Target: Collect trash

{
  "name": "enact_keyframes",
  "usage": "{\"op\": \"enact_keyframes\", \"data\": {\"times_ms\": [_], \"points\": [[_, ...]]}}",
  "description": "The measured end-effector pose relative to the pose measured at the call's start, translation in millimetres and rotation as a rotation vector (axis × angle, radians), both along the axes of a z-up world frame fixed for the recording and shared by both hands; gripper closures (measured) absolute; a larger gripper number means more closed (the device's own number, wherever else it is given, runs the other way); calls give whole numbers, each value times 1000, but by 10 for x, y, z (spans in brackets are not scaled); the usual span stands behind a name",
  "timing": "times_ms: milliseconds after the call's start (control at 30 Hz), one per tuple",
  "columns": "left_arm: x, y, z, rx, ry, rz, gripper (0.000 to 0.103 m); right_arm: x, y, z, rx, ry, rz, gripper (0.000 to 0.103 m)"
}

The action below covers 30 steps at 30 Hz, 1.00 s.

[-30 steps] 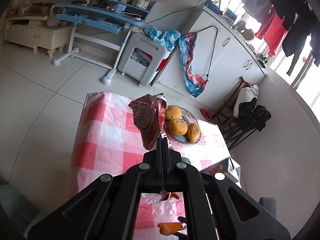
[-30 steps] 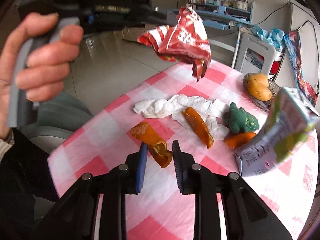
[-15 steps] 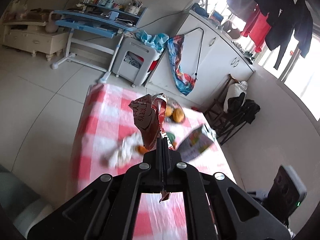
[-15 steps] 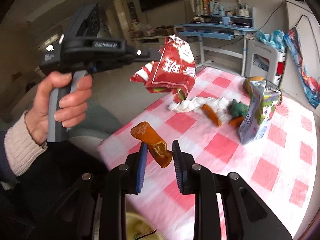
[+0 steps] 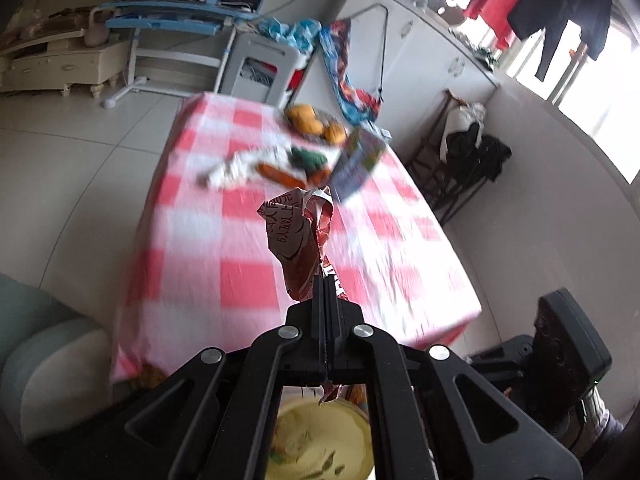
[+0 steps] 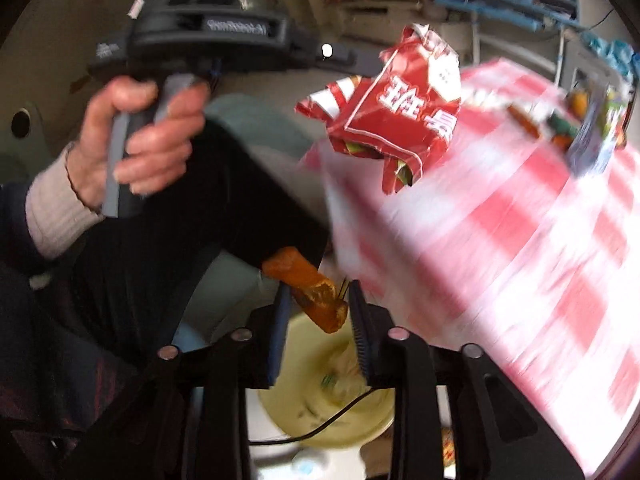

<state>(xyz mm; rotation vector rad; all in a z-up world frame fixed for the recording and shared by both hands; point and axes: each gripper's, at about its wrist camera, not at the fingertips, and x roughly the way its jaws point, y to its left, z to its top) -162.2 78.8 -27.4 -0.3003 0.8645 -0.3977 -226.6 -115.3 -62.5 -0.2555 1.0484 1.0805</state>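
wrapper [image 6: 400,116]: red with white lettering
peel [image 6: 306,288]: orange, browned patches
surface [image 5: 248,248]: red-and-white checked cloth
bin [image 5: 320,440]: pale yellow
toy [image 5: 308,158]: green
tissue [image 5: 236,168]: white

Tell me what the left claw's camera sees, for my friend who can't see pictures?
The left claw is shut on a crumpled red snack wrapper, held above a pale yellow bin. Behind it, a red-and-white checked table holds tissues, orange peels and a carton.
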Motion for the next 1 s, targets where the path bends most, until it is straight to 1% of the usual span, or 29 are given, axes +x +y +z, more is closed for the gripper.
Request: {"op": "enact_keyframes", "data": {"times_ms": [33, 167, 233, 300, 367, 400, 433, 500, 533, 567, 600, 633, 667, 733, 767, 800, 833, 900, 933, 1000], "points": [[-60, -28, -23, 5, 6, -5, 102, -35, -25, -20, 5, 4, -13, 58], [-312, -155, -176, 23, 53, -28, 102, 27, -210, 72, 77, -4, -116, 50], [-462, -241, -287, 36, 85, -48, 102, 109, -325, 155, 125, -35, -201, 39], [-594, -332, -394, 46, 116, -75, 102, 210, -450, 204, 147, -71, -313, 34], [-719, -471, -551, 71, 168, -131, 102, 300, -540, 203, 145, -91, -406, 32], [-755, -528, -628, 91, 194, -157, 101, 330, -579, 195, 138, -100, -452, 31], [-791, -587, -712, 126, 217, -175, 101, 377, -624, 182, 128, -107, -500, 31], [-818, -668, -815, 184, 242, -188, 94, 416, -675, 152, 102, -133, -576, 31], [-816, -682, -823, 202, 243, -180, 81, 410, -693, 144, 92, -143, -596, 31], [-810, -679, -806, 214, 231, -161, 62, 409, -700, 138, 84, -154, -616, 31], [-811, -662, -770, 221, 208, -137, 53, 416, -709, 132, 78, -169, -640, 28], [-789, -610, -696, 225, 166, -99, 43, 416, -741, 131, 72, -182, -656, 26], [-792, -564, -655, 227, 134, -70, 37, 443, -788, 112, 63, -196, -674, 25], [-776, -449, -616, 232, 84, -1, 29, 448, -815, 90, 38, -215, -709, 25], [-762, -389, -615, 236, 74, 40, 26, 431, -872, 107, 35, -217, -721, 25], [-755, -334, -625, 235, 72, 81, 26, 439, -866, 98, 34, -219, -733, 25], [-734, -236, -620, 212, 74, 126, 25, 414, -893, 100, 41, -221, -742, 25], [-740, -154, -587, 189, 59, 161, 22, 409, -887, 99, 34, -234, -746, 23], [-752, -118, -554, 180, 39, 182, 22, 414, -873, 90, 28, -244, -744, 22], [-773, -112, -527, 164, 22, 187, 21, 406, -822, 68, 10, -260, -734, 21]]}}
